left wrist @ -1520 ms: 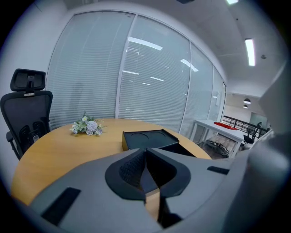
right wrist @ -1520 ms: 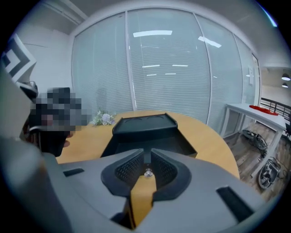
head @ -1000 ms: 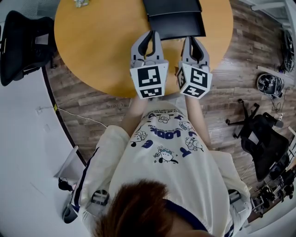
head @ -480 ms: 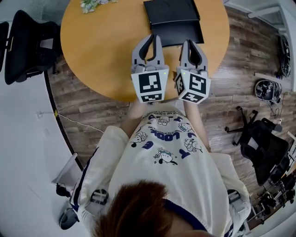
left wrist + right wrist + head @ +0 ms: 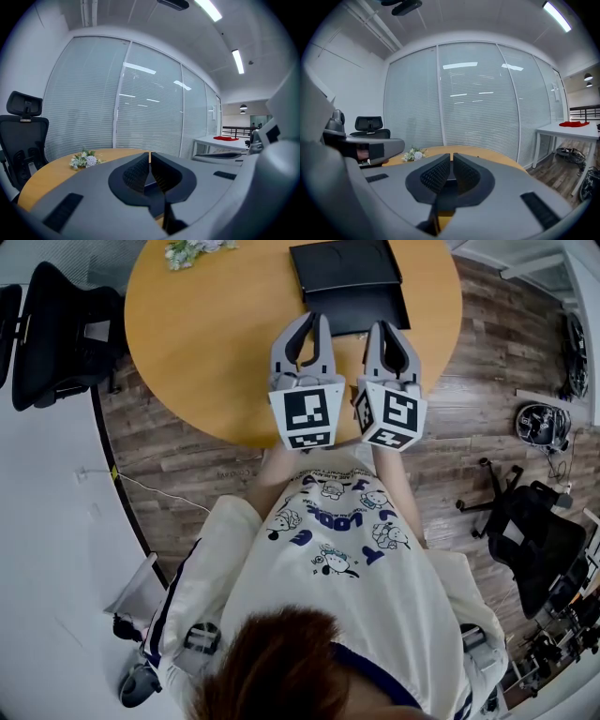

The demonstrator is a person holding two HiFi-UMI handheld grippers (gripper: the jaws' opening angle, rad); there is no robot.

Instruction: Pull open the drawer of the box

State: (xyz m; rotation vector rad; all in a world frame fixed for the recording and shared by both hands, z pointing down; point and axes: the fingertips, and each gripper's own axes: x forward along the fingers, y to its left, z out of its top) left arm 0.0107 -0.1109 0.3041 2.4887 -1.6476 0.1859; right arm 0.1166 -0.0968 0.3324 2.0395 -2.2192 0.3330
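Our left gripper (image 5: 312, 320) and right gripper (image 5: 386, 326), both closed and empty, have barely moved, so the black box (image 5: 347, 277) apparently stays unopened.

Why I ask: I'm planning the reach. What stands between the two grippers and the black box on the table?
Nothing visible does. In the head view, only bare table shows between the left gripper, the right gripper and the black box just ahead. The flowers lie far off to the left.
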